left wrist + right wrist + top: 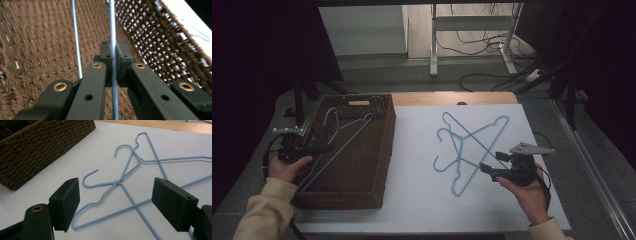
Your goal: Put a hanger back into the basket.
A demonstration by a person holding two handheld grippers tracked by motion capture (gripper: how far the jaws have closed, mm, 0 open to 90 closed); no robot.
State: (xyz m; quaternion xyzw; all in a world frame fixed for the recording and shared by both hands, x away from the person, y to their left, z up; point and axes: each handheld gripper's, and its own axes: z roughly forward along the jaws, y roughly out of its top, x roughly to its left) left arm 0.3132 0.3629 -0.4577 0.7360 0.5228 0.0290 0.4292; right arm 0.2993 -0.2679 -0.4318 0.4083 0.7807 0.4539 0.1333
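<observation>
While the left gripper (pixel 319 148) clamps a thin blue wire hanger (pixel 113 30) between its pads inside the brown wicker basket (pixel 379 150), the right gripper (pixel 494 165) hangs with its jaws spread wide and nothing between them, low over the white tabletop (pixel 412 200). Just beyond those open jaws lies a loose pile of blue hangers (pixel 130 170), crossed over one another, hooks pointing toward the basket. Farther off, at the table's far edge, a bare wooden strip (pixel 452 98) shows, then grey floor with cables (pixel 472 45).
</observation>
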